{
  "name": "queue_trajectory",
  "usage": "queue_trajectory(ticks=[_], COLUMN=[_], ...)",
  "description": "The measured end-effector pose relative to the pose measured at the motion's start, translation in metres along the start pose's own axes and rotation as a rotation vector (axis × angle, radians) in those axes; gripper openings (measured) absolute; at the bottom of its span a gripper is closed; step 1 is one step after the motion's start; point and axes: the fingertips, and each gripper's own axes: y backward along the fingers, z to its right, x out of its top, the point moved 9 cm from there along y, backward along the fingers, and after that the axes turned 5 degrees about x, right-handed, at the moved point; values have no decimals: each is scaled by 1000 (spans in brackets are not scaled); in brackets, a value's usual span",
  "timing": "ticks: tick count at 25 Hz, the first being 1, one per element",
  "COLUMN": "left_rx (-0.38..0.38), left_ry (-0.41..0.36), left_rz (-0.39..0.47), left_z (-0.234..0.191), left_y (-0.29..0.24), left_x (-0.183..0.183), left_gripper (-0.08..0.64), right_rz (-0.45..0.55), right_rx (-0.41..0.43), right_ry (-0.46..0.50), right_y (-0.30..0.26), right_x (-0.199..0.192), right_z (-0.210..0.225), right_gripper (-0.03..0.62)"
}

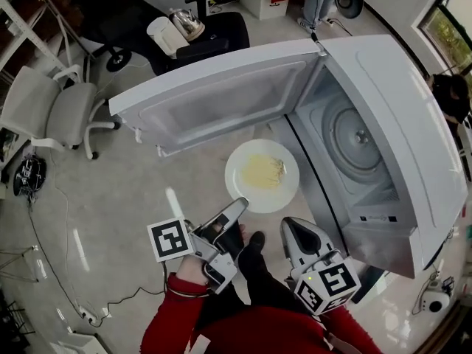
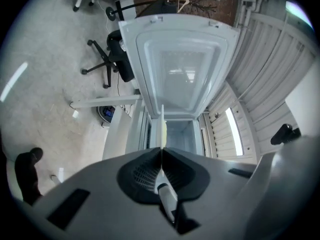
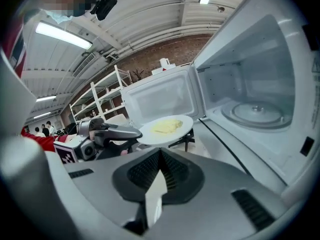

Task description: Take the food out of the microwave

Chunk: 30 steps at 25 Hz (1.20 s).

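A white plate (image 1: 262,175) with yellow food (image 1: 263,171) hangs level in front of the open microwave (image 1: 413,124), outside its cavity. My left gripper (image 1: 237,206) is shut on the plate's near rim; in the left gripper view the plate (image 2: 163,129) shows edge-on as a thin strip between the closed jaws of the left gripper (image 2: 162,151). My right gripper (image 1: 293,231) sits lower right of the plate, shut and holding nothing. In the right gripper view the right gripper (image 3: 160,156) points at the plate (image 3: 165,128) and the bare glass turntable (image 3: 257,113).
The microwave door (image 1: 221,94) stands swung wide to the left, just behind the plate. A white office chair (image 1: 59,113) and a black chair (image 1: 214,32) carrying a white container (image 1: 164,35) stand on the floor beyond. Cables (image 1: 74,271) trail at lower left.
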Motion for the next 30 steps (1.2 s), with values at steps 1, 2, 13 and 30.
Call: queue_trajectory(ticks=[1, 2, 13, 30], left_rx=[-3, -7, -8, -9], left_ry=[1, 3, 40, 74], left_rz=[17, 35, 202, 536], left_z=[-1, -3, 5, 22], left_y=[7, 14, 138, 307], left_x=[2, 5, 36, 76], left_gripper=[17, 17, 17, 18], right_rz=[-4, -7, -45, -136], right_rx=[11, 23, 119, 369], right_ry=[8, 17, 78, 206], right_y=[-5, -9, -58, -134], right_x=[-1, -2, 18, 42], right_z=[-1, -3, -81, -218], right_gripper=[11, 11, 11, 11])
